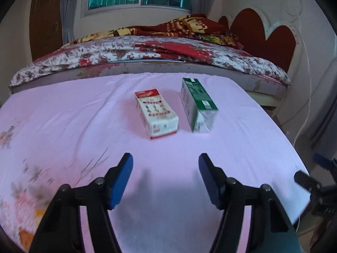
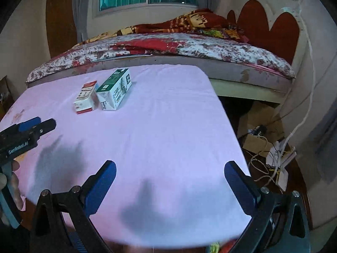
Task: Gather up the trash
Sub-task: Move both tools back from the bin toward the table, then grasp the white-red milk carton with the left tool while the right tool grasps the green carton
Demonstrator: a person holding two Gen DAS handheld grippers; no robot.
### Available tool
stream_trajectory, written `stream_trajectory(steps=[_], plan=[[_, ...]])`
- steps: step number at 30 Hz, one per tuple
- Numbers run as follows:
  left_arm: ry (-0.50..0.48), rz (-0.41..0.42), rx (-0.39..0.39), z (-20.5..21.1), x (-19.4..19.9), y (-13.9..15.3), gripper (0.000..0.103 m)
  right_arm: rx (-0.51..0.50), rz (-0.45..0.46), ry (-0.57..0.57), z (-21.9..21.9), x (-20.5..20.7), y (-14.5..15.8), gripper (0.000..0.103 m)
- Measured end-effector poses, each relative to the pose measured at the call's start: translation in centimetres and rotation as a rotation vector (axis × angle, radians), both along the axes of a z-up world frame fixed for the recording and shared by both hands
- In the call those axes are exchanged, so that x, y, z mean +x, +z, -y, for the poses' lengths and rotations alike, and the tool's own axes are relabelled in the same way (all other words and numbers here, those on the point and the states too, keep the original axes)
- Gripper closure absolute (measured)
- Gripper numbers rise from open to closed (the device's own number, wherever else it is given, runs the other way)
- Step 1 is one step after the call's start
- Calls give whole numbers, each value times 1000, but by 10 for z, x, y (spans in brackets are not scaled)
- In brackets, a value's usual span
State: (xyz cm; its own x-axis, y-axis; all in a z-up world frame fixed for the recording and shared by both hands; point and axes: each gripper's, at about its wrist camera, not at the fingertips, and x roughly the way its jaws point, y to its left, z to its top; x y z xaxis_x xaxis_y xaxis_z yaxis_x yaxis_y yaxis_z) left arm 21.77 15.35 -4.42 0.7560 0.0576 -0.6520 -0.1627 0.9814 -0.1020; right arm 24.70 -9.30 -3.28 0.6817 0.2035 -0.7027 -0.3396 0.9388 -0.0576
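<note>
Two cartons, a red-and-white carton [image 1: 157, 113] and a green carton [image 1: 199, 105], lie side by side near the far edge of the pink-covered table [image 1: 63, 116], untouched. The left gripper [image 1: 166, 160] and right gripper [image 2: 170, 167] hover over the near edge, jaws apart and empty. Because the cartons lie so close together, grabbing one could nudge its neighbour away.

Both tools, left tool [image 1: 166, 164] and right tool [image 2: 170, 171], angle downward with jaws apart, holding nothing.
</note>
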Motion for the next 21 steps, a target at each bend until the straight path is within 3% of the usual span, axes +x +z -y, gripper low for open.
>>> stream_trajectory(steps=[2,6,8,13,16,21], plan=[[3,-8,4,-2,19,-5,37,0,-13,10,-10,21,-5,0],[4,-35,-28,-10,47,-13,47,-8,-35,19,-33,58,-14,0],[1,-43,-60,-14,58,-16,47,-7,-49,31,-43,74,-18,0],[-17,-91,-56,-23,88,-26,46,-17,-69,68,-67,99,-28,0],[4,-100,-9,-40,90,-26,47,-21,-71,82,-76,105,-31,0],[56,-96,-11,-75,73,-27,48,-10,-69,104,-88,110,-33,0]])
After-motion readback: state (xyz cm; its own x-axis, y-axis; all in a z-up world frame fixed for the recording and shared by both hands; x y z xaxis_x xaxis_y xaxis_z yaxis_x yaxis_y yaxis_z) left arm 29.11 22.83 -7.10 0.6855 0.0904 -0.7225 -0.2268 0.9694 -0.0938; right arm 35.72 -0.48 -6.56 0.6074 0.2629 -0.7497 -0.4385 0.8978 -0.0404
